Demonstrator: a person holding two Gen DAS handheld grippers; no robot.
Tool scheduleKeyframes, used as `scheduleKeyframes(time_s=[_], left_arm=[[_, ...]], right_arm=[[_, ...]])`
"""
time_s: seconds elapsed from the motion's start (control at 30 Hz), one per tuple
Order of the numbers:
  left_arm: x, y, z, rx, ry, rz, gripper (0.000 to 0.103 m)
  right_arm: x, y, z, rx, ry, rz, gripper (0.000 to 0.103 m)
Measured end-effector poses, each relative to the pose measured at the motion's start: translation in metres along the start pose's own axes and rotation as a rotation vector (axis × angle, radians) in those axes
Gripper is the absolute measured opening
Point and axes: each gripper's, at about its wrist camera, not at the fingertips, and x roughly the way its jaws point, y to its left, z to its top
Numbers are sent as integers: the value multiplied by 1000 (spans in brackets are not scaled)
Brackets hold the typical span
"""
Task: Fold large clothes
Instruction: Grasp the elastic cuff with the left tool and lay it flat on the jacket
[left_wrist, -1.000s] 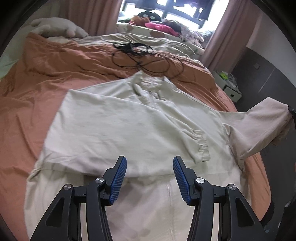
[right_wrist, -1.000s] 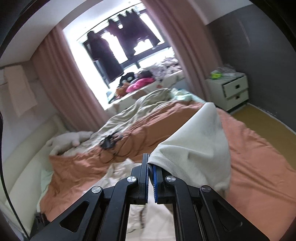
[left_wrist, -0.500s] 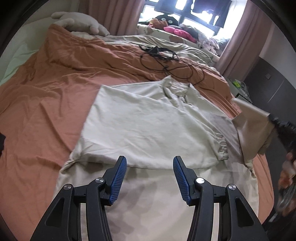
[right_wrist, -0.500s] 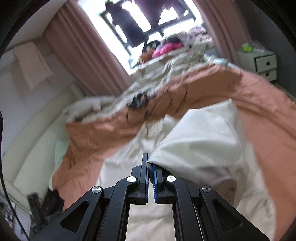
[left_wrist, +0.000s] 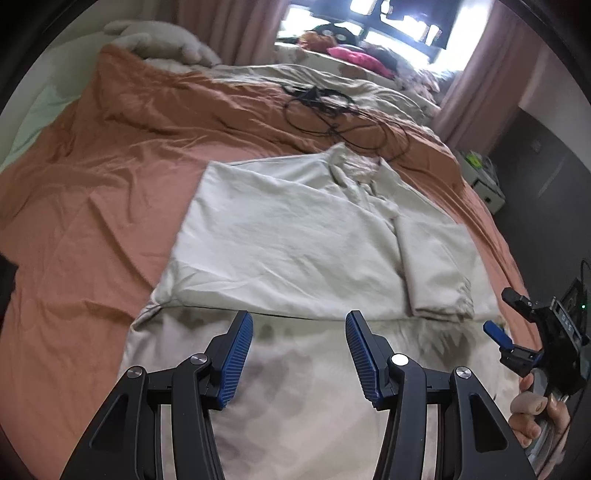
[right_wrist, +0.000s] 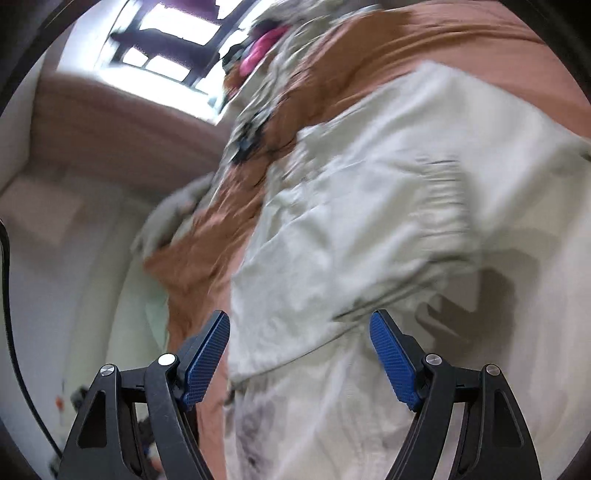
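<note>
A large cream long-sleeved shirt (left_wrist: 295, 243) lies flat on the orange bedsheet (left_wrist: 92, 192), collar away from me, both sleeves folded in over the body. The right sleeve (left_wrist: 436, 266) rests on the shirt's right side. My left gripper (left_wrist: 299, 354) is open and empty above the shirt's lower part. My right gripper (right_wrist: 299, 354) is open and empty above the shirt (right_wrist: 388, 206); it also shows at the right edge of the left wrist view (left_wrist: 509, 325). The right wrist view is blurred.
A tangle of black cable (left_wrist: 332, 110) lies on the sheet beyond the collar. A crumpled beige duvet (left_wrist: 332, 77) and a plush toy (left_wrist: 159, 44) lie at the far end. A white nightstand (left_wrist: 484, 181) stands right of the bed.
My right gripper carried the right sleeve over onto the shirt, opened and let it go. The left gripper stayed open and drew back a little.
</note>
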Motion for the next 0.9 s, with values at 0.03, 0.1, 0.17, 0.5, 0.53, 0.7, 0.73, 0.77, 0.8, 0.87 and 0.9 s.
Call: scheduleKeyframes(time_s=[0.03,0.1,0.17,0.5,0.53,0.7,0.73,0.77,0.8,0.87,0.9], left_arm=[[0,-4,0,15,1,0,54],[3,-15,1,41,6,-3,54],[9,-28,3,62,17,-12,54],[63,-114,8,182,94,-64,54],[71,-125,8,191,110,-79,54],[109,-186,3,266,164,-138,55],[115,-195,1,277,175,-148,55],[122,-205,0,287,188,-157,55],[129,-215,-1,298,200,-172,55],[143,-234,-4,321,219,-189,57],[151,-244,-6,333,226,-185,63]], right_arm=[[-8,-11,-1,35,-31,-17,79],[-16,-21,1,80,-81,-40,79],[-23,-32,5,103,-117,-54,78],[-35,-78,24,119,-149,-30,62],[-36,-80,28,115,-150,-26,60],[-42,-102,40,154,-161,-14,52],[-43,-108,42,172,-163,-11,52],[-46,-114,43,189,-170,-6,52],[-49,-120,45,201,-179,-12,52],[-53,-129,49,220,-193,-37,52],[-55,-133,51,234,-199,-43,52]])
